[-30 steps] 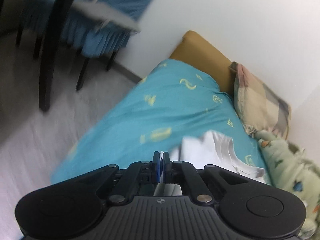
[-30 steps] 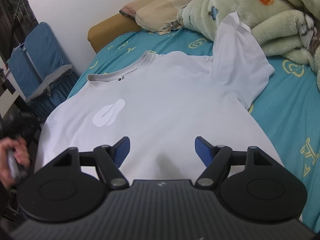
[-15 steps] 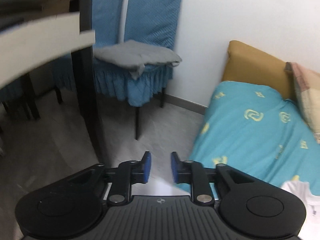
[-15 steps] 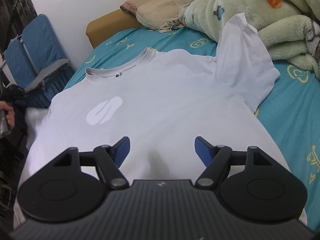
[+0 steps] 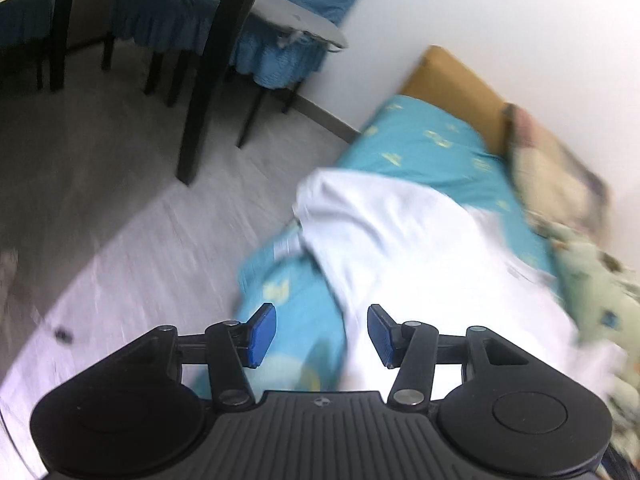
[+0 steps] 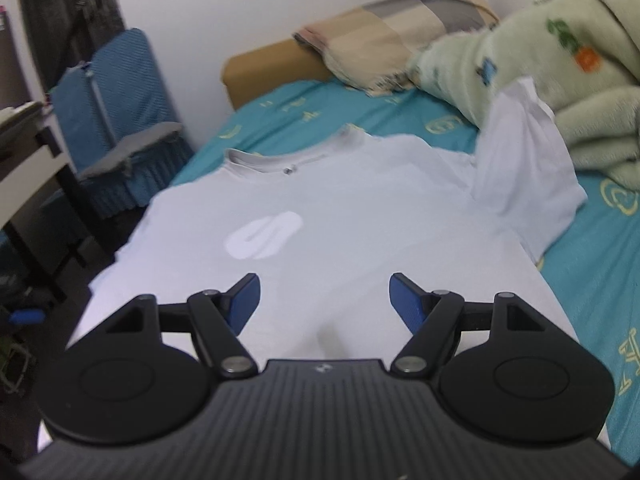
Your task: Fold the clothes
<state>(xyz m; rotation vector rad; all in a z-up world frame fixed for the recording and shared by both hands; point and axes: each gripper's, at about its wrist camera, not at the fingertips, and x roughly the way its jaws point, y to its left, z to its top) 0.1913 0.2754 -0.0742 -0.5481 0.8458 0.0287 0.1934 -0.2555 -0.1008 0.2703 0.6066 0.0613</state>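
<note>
White T-shirt (image 6: 360, 216) lies spread flat, front up, on the bed (image 6: 600, 264), collar at the far end, pale logo on the chest. We only get that full layout from the right wrist view: the right sleeve is flipped up and leans on the green fleece blanket (image 6: 560, 64) at the right, with the checked pillow (image 6: 392, 36) at the far end by the wall.

Right gripper (image 6: 325, 300): jaws spread wide, nothing between them, hovering over the near hem area of the shirt.

Left gripper (image 5: 322, 334): jaws opening, about half spread, no cloth pinched. The left wrist view is motion-blurred. It shows what the other view doesn't: the shirt's left edge (image 5: 384, 240) draping over the side of the teal mattress, plus the grey floor (image 5: 120, 240) below, and a dark leg (image 5: 204, 92) of a surface standing on it. Past that leg stands a blue-skirted chair (image 5: 276, 60), which the right view sees from the other side, at far left.

We can't tell from either view whether the left jaws touch the sheet.
</note>
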